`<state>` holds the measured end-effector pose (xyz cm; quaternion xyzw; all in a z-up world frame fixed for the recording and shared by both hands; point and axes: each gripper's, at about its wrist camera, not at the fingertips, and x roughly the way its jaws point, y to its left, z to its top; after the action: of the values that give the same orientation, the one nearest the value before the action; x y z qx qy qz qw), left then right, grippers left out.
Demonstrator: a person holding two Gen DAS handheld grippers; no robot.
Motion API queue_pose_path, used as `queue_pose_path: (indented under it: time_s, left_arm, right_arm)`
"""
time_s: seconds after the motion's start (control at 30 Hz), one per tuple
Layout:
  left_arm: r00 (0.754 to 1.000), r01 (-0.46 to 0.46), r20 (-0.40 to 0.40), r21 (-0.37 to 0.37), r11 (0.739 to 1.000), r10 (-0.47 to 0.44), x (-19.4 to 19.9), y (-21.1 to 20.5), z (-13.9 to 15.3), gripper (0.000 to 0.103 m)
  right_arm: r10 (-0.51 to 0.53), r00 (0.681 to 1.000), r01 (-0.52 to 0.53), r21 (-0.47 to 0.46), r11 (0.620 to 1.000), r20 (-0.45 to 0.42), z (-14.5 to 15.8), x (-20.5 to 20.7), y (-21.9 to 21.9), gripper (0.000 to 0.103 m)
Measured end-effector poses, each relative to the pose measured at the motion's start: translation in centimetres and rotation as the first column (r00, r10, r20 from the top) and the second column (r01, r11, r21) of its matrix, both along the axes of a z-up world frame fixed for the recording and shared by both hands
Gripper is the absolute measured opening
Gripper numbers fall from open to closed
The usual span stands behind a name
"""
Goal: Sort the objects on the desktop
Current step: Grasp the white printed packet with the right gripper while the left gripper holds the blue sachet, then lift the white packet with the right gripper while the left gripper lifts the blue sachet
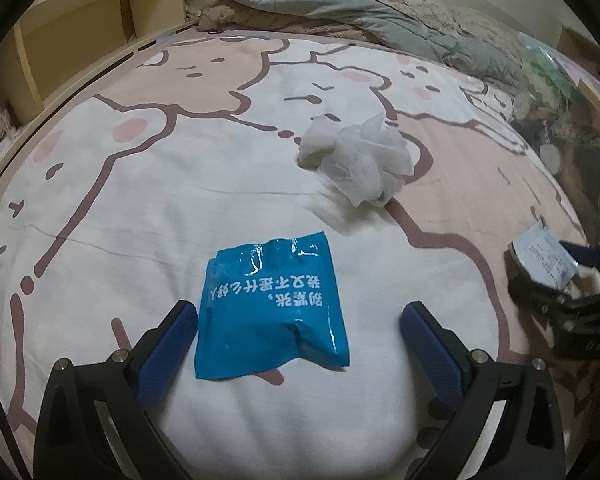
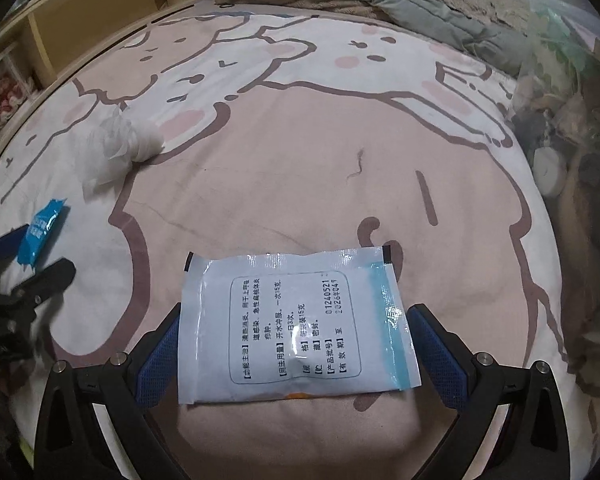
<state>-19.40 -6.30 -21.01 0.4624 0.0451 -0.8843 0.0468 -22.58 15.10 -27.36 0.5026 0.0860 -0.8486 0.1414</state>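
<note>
The left gripper point(image 1: 298, 322) stands wide open over the bear-print sheet point(image 1: 148, 200), and the blue packet point(image 1: 270, 308) lies flat between its fingers, touching the left pad or nearly so and clear of the right. The right gripper point(image 2: 298, 334) is also spread, with the white sachet point(image 2: 296, 324) lying on the sheet between its pads; whether they press its edges I cannot tell. A crumpled tissue point(image 1: 360, 160) sits beyond the blue packet.
</note>
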Motion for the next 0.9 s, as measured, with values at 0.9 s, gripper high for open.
queue_pose_path:
  time_s: [0.9]
  left_arm:
    - [0.996, -0.087, -0.025, 0.094, 0.992, 0.089, 0.6, -2.6, 1.0, 0.068]
  right_arm:
    - [-0.055, 0.985, 0.038, -0.103, 0.994, -0.165, 0.3, 2.9, 0.9, 0.088]
